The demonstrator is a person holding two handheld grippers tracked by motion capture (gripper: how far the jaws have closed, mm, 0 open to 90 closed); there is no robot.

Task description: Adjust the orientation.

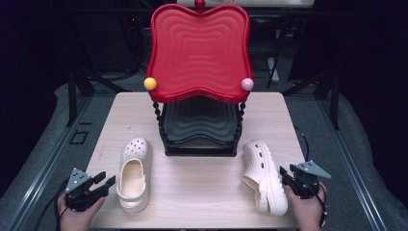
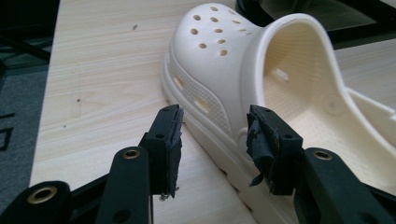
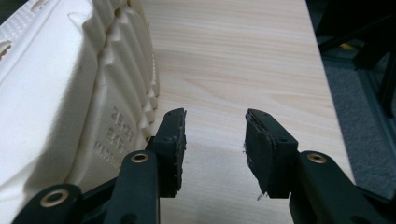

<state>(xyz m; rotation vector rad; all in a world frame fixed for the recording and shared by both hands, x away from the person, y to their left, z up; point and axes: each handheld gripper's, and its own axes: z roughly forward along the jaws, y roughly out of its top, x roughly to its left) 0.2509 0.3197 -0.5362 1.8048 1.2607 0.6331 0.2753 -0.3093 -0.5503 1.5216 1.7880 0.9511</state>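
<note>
Flanking two cream clogs (image 1: pixel 134 174) on the table (image 1: pixel 202 192), left gripper (image 1: pixel 107 183) apart, right gripper (image 1: pixel 285 174) apart.

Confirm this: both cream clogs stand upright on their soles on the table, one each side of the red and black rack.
Not quite. The left clog stands upright, but the right clog lies tipped on its side, its ridged sole facing the right gripper, as the high view shows.

Pale wood-grain table (image 1: pixel 202 183), roughly square, light scuffs in the grain. A two-tier rack (image 1: pixel 199 139) stands at the middle of the far edge: red wavy tray (image 1: pixel 199 48) on top, black tray (image 1: pixel 199 122) beneath. One cream clog (image 1: pixel 133 174) sits upright toward the near left corner, toe to the far edge; the second cream clog (image 1: pixel 263 175) lies tipped on its side toward the near right corner.
</note>
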